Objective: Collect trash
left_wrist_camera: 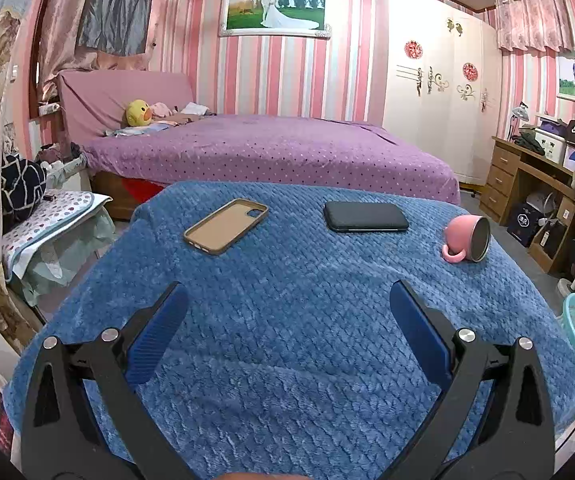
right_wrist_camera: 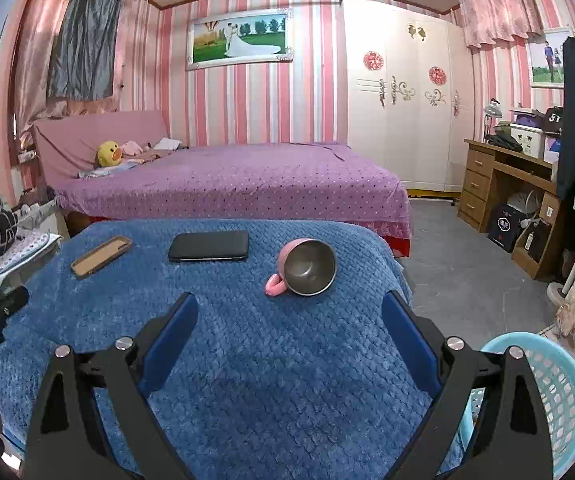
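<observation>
Through the left wrist camera my left gripper [left_wrist_camera: 287, 320] hangs wide and empty over the blue quilted blanket [left_wrist_camera: 287, 380], tilted down at it, which I take as a stance for choosing a target. Ahead and to its left lies a tan phone case [left_wrist_camera: 225, 226], hollow side up; ahead and slightly right, a black phone [left_wrist_camera: 365, 217]; far right, a pink mug [left_wrist_camera: 467, 238] tipped on its side. Through the right wrist camera my right gripper [right_wrist_camera: 289, 328] is likewise spread with nothing between the fingers. The mug [right_wrist_camera: 307, 266] lies just ahead of it, mouth toward me, with the turquoise basket [right_wrist_camera: 555, 396] close at lower right, probably the bin. I see no obvious trash; the mug seems the likeliest pick.
</observation>
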### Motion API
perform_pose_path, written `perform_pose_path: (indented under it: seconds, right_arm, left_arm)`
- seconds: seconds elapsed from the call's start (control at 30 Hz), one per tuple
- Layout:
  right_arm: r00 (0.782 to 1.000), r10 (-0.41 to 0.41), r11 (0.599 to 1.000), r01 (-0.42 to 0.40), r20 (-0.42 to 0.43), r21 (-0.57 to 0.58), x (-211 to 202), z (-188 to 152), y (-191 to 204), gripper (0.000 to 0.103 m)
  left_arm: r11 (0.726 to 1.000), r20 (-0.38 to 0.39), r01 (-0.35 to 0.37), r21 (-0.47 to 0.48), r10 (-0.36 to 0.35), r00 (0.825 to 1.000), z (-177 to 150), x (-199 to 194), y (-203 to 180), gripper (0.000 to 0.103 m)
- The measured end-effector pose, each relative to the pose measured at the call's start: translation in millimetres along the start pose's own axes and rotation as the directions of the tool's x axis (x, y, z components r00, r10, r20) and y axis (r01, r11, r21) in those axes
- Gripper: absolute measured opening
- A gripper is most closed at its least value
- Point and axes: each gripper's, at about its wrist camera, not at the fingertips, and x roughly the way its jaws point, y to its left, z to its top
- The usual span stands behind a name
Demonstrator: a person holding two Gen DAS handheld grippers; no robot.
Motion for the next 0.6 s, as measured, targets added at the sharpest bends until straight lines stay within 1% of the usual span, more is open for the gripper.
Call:
perform_pose_path:
  seconds: [0.13, 0.3, 0.6]
  right_arm:
    - [1.000, 0.006, 1.000, -0.006, -0.004, 0.013, 1, 4, 0, 0.091]
    - [1.000, 0.016, 1.000, -0.016, -0.006, -0.013, 0, 5, 4, 0.091]
    - [1.000, -0.005, 1.000, 0.005, -0.009, 0.004, -3, 7, -9, 0.091]
  left_arm:
    - [1.000, 0.007, -0.001, 0.003, 0.001, 1.000, 0, 0, -1, 0.098]
    - [1.000, 0.005, -0.001, 0.028, 0.001, 1.000, -3, 2, -9, 0.098]
    - [0.999, 0.002, 0.012, 0.044, -0.012, 1.000, -4, 0, -23, 0.098]
